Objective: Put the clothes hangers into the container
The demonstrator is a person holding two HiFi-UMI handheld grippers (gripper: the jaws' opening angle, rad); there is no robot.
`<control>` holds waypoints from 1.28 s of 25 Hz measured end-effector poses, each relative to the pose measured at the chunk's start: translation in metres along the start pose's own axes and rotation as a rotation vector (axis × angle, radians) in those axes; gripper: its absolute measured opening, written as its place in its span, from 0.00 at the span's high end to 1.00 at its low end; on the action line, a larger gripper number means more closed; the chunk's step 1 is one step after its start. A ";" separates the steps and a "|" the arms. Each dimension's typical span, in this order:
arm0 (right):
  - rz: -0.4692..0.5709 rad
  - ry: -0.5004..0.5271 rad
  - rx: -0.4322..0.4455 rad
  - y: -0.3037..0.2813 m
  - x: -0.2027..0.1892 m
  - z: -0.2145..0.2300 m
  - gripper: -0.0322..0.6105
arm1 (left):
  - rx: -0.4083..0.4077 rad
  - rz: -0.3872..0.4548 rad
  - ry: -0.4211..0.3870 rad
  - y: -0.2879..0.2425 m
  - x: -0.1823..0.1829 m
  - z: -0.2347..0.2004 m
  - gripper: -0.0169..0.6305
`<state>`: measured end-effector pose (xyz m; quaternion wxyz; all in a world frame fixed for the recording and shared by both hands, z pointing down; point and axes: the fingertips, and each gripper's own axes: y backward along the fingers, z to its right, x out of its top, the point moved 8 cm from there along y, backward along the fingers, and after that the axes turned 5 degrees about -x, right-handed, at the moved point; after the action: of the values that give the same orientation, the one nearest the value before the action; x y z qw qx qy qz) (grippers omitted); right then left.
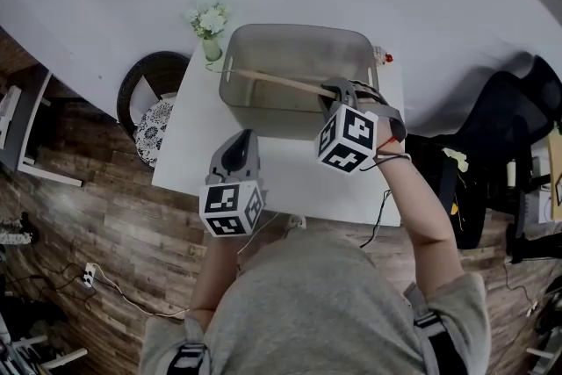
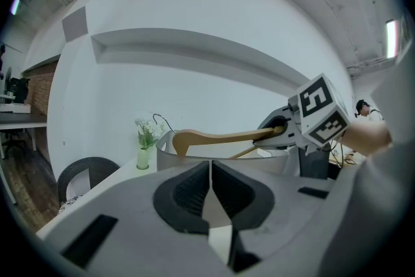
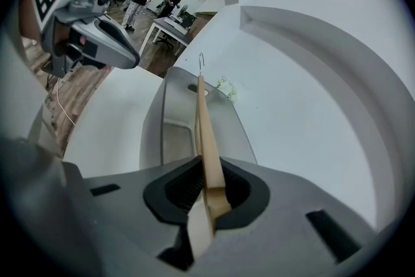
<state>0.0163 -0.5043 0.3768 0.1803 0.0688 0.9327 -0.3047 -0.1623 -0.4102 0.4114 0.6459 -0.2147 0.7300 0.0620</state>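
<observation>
A wooden clothes hanger (image 1: 279, 82) lies slanted over the open top of the grey see-through container (image 1: 263, 108) on the white table. My right gripper (image 1: 334, 94) is shut on the hanger's right end at the container's near right corner. In the right gripper view the hanger (image 3: 205, 133) runs straight out from the right gripper (image 3: 206, 181), and its metal hook (image 3: 201, 61) hangs over the container (image 3: 152, 133). My left gripper (image 1: 241, 139) hovers over the table in front of the container. Its jaws meet with nothing between them, as the left gripper (image 2: 211, 173) shows in its own view.
A small vase of white flowers (image 1: 210, 24) stands at the container's far left corner. A round dark stool (image 1: 147, 92) sits left of the table (image 1: 290, 180). A black office chair (image 1: 518, 114) stands to the right. Cables hang off the near edge.
</observation>
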 end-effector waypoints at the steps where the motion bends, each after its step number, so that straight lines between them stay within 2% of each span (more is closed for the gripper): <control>1: -0.004 0.009 0.002 -0.002 0.000 -0.002 0.88 | 0.000 -0.001 0.001 -0.001 -0.001 0.000 0.95; 17: -0.014 0.109 -0.002 -0.005 0.001 -0.018 0.87 | -0.001 -0.012 0.009 -0.001 -0.005 0.004 0.95; 32: -0.017 0.123 -0.084 0.031 -0.008 -0.022 0.72 | -0.037 -0.011 -0.003 0.019 -0.009 0.026 0.95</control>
<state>0.0242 -0.4662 0.3793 0.1229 0.0720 0.9546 -0.2618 -0.1451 -0.3820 0.4122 0.6434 -0.2307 0.7264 0.0723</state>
